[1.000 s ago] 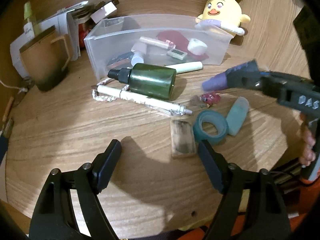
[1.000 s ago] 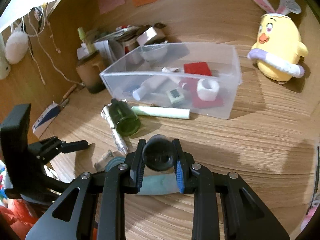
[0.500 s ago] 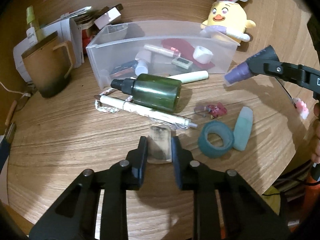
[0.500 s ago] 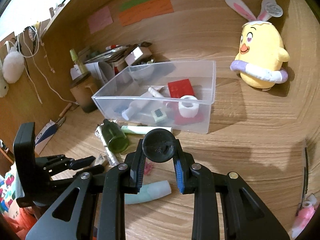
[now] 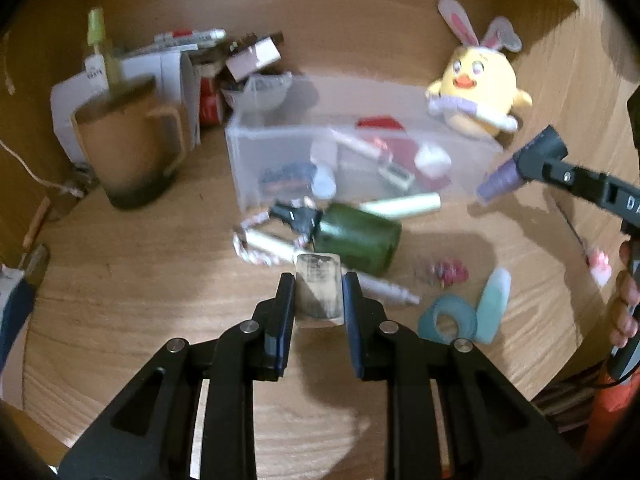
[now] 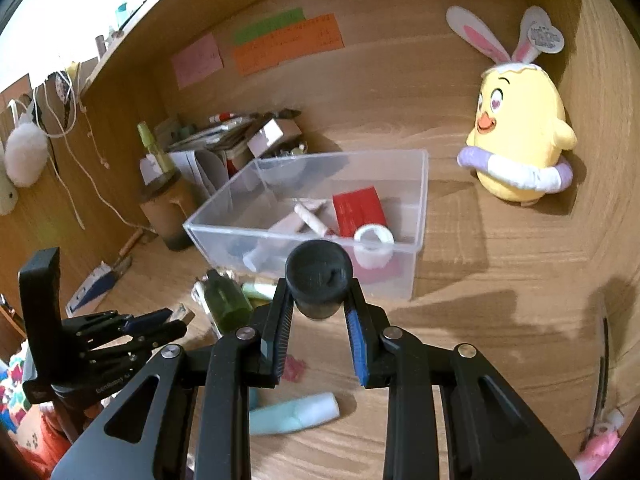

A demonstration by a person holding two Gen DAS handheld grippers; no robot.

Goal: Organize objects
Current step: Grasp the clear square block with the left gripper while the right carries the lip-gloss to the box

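The left gripper [image 5: 319, 298] is clamped on a small clear case [image 5: 319, 292] with a dark inside, held above the desk [image 5: 120, 300] near its front edge; its jaws closed on it within the last second. The right gripper [image 6: 320, 312] is clamped on a black-capped tube [image 6: 319, 276], whose purple end [image 5: 498, 180] shows in the left view, held in the air.

On the desk below lie a teal tape ring [image 5: 448, 322], a pale teal case [image 5: 494, 306] touching it and a small red trinket [image 5: 450, 272]. Just beyond are a pen [image 5: 276, 246] and a green bottle [image 5: 356, 238] on its side, then a pale stick [image 5: 404, 204] beside the clear bin [image 6: 418, 200]. The bin holds a red card [image 6: 358, 210], a white ring [image 6: 374, 246] and other bits. A brown mug [image 5: 128, 148] stands to the bin's left, a yellow plush [image 6: 520, 136] in the far right corner.
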